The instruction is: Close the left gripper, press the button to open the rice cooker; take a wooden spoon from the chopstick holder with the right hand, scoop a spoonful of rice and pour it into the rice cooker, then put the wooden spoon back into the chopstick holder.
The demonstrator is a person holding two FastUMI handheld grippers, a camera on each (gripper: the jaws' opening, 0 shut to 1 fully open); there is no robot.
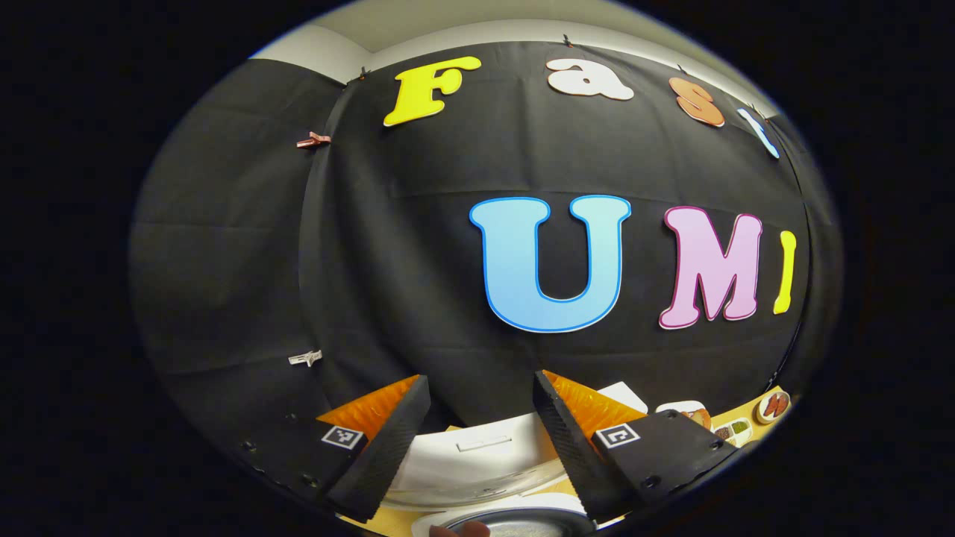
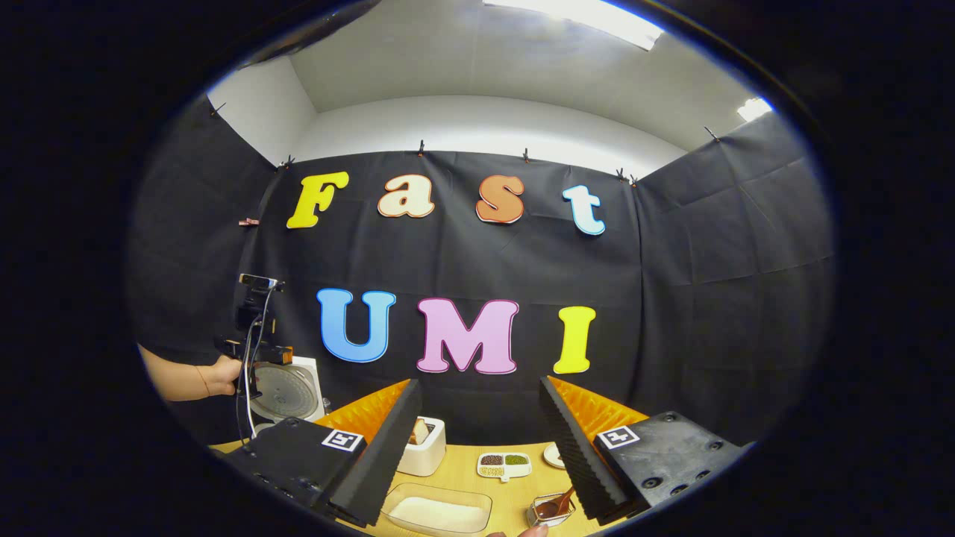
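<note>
Rice cooker (image 2: 287, 391) stood open at 9 o'clock — white, round lid up. Left gripper (image 1: 477, 440) and right gripper (image 2: 477, 447) were spread, holding nothing — wooden spoon (image 2: 558, 506) lay low.

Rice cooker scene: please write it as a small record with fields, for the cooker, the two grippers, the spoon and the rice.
rice cooker: lid stands open, at the table's left end in the right gripper view
left gripper: open, empty, above the cooker; a hand holds it
right gripper: open, empty, above the table
wooden spoon: in the chopstick holder, near the right finger
rice container: clear, white rice inside, near edge
sectioned dish: dark and green grains, behind the container
white box: left of the dish
</note>
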